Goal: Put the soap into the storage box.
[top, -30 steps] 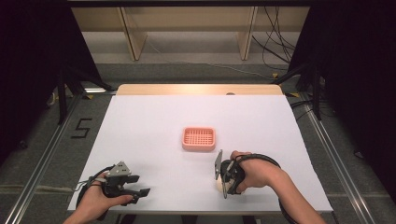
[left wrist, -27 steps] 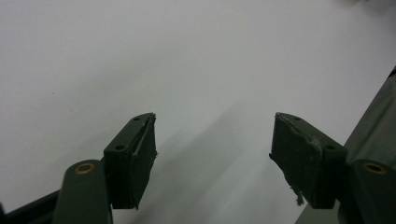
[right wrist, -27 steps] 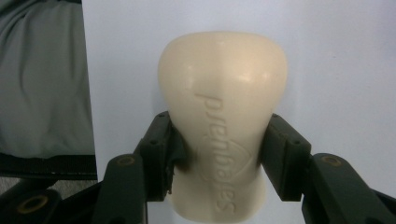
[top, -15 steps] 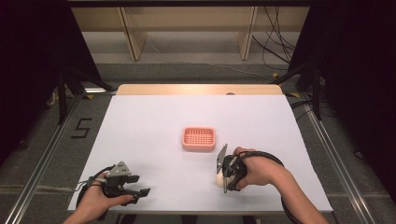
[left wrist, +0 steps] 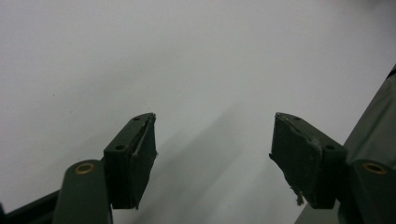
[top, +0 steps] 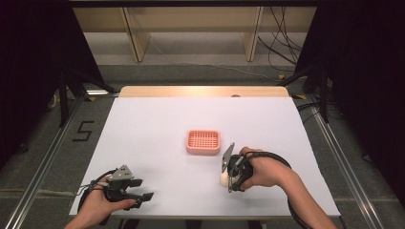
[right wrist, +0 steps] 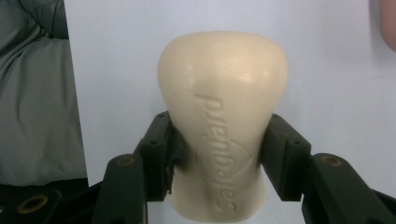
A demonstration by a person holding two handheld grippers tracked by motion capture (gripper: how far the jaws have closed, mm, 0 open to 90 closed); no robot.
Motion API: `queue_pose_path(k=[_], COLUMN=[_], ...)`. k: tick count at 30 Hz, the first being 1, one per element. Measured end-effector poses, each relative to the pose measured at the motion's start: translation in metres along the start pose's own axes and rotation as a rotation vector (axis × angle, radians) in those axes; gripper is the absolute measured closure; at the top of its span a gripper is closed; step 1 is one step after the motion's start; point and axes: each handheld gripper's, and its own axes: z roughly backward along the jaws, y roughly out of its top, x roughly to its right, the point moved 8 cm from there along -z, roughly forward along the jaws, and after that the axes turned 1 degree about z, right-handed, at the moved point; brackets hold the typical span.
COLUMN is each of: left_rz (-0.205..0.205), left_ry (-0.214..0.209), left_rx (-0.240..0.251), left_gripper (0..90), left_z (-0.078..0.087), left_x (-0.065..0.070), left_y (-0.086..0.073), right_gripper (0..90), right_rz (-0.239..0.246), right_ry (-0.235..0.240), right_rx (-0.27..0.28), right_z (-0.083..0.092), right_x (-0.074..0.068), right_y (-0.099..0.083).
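High view: the right gripper is clamped on a cream soap bar near the tabletop's near edge, right of centre. The pink slotted tray lies just beyond it toward the far edge and slightly left, with bare white top between. The bar's long axis runs along the jaws (embossed lettering too). The left gripper rests near the near-left corner, jaws apart and empty, well away.
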Motion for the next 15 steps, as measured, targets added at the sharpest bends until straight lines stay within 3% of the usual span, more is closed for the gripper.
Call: queue_pose_path(k=[3,4,5,6,7,9,13,14,15], left_rz=[0.000,0.005,0.005,0.005,0.002,0.007,0.007,0.004,0.004], left_ry=[0.002,0.002,0.018,0.018,0.018,0.011,0.011,0.020,0.019], left_rx=[-0.004,-0.004,-0.008,-0.008,-0.009,-0.007,-0.010,-0.009,-0.009], left_gripper=[30.4,30.5,30.4,30.4,30.4,30.4,30.4,30.4,30.4], left_z=[0.000,0.000,-0.001,-0.001,0.000,0.000,0.000,-0.001,-0.001], left_x=[0.000,0.000,-0.002,-0.002,-0.002,-0.001,-0.002,-0.002,-0.002], left_y=[0.000,0.000,-0.001,-0.001,-0.001,-0.001,-0.001,-0.001,-0.001], right_gripper=[50.7,50.7,50.7,50.7,50.7,50.7,50.7,50.7,50.7], right_rz=[0.009,-0.028,0.001,0.001,-0.036,-0.008,-0.055,-0.008,-0.051], right_ry=[-0.020,-0.008,-0.012,-0.012,-0.015,-0.013,-0.025,-0.018,-0.025], right_rx=[-0.010,0.003,0.017,0.017,0.007,0.024,0.013,0.032,0.022], right_z=[0.001,0.002,0.002,0.002,0.004,0.004,0.007,0.006,0.008], right_x=[0.004,0.001,0.005,0.005,0.004,0.007,0.007,0.010,0.010], right_y=[0.000,0.001,0.004,0.004,0.004,0.006,0.007,0.010,0.010])
